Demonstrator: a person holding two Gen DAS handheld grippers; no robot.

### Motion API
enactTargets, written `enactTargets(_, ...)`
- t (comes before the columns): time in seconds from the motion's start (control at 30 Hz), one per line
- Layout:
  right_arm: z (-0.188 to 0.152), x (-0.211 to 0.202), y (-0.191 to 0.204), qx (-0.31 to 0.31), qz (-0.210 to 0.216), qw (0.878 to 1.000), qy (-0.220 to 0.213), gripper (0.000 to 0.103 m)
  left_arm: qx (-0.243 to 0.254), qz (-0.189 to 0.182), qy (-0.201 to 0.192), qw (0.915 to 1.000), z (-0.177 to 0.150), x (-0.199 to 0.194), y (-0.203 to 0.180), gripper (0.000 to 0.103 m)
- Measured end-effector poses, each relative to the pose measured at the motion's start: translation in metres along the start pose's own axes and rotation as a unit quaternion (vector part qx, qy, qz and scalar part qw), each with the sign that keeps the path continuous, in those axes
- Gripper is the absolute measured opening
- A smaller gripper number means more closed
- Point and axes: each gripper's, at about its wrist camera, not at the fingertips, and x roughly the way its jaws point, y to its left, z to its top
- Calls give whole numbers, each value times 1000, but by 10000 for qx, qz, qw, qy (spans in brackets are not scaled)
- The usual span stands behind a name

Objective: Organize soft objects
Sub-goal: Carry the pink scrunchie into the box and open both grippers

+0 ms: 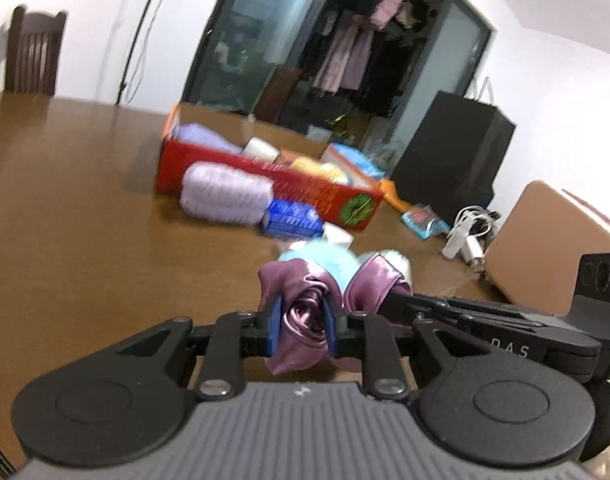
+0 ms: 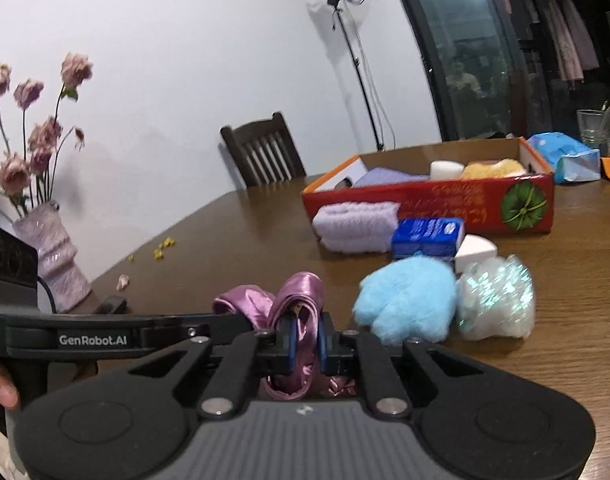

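Observation:
Both grippers hold one mauve satin cloth [image 1: 301, 316] above the wooden table [image 1: 85, 208]. My left gripper [image 1: 303, 326] is shut on a bunched fold of it. My right gripper [image 2: 305, 340] is shut on another fold of the satin cloth [image 2: 297, 292], and reaches in from the right in the left wrist view. Beyond lie a fluffy light-blue ball [image 2: 405, 300], a shiny white mesh puff [image 2: 495, 300], a white wedge sponge [image 2: 475, 254], a blue packet [image 2: 427, 238] and a folded lilac towel [image 2: 357, 226]. A red cardboard box [image 2: 445, 208] behind them holds a towel and sponges.
A vase of dried pink roses [image 2: 53, 256] stands at the left edge in the right wrist view, with petals scattered near it. A dark chair [image 2: 265, 156] and a light stand [image 2: 345, 40] are behind the table. A black bag [image 1: 453, 160], white cables [image 1: 465, 236] and a tan case [image 1: 553, 248] sit to the right.

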Motion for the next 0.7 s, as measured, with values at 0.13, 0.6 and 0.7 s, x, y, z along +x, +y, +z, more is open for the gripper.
enactTargets(0.13,30,5,-15,-118,-81,9997,-197,10,252,-125,-236,9993,38,16,-6,22)
enactTargets(0.6,201,195,-101,-91,-55,9988,470,10,356,464,184,9981,194,190,76,22)
enactTargets(0.7,202,249,-119,181,-165,9952,953,11,461,980,435,9932,196,224,94,26)
